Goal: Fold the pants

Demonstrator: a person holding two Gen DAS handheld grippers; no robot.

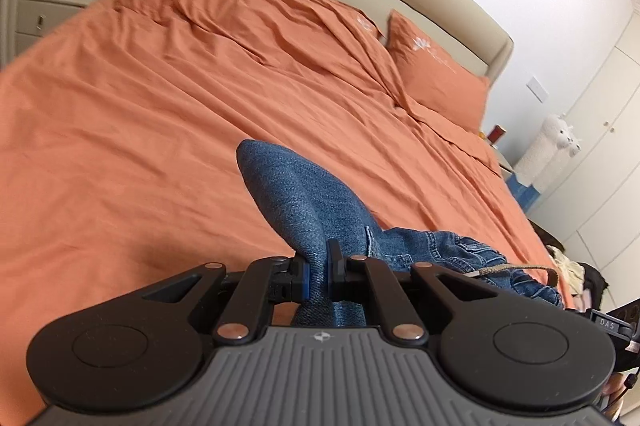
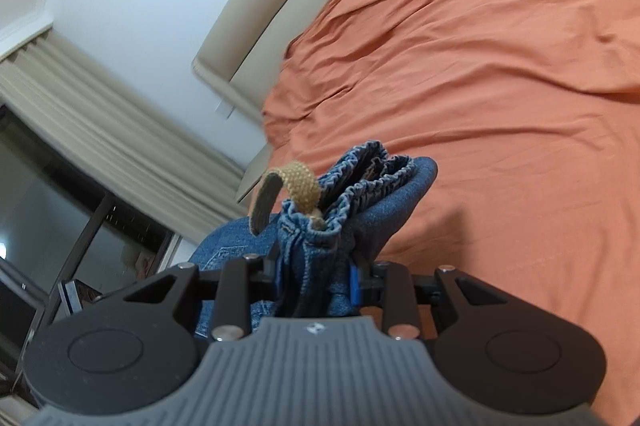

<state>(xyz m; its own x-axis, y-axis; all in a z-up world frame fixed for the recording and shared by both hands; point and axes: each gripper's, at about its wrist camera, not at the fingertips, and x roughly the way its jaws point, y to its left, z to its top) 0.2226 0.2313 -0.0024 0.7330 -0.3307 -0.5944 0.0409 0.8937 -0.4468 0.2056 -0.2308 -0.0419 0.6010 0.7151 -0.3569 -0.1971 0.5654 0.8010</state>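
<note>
Left wrist view: left gripper [image 1: 318, 272], fingers clamped on a fold of blue denim pants [image 1: 308, 198] at lower centre; the rest of the garment trails to the lower right over an orange bed [image 1: 160, 98]. Orange pillow [image 1: 436, 70] at upper right. Right wrist view: right gripper [image 2: 316, 276], fingers clamped on the gathered waistband, tan drawstring [image 2: 296, 182] looping above it at frame centre.

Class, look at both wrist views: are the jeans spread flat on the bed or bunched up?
Bunched up: the jeans rise in a doubled hump, pinched by the left hand-held gripper; the right hand-held gripper clamps the gathered waistband.
</note>
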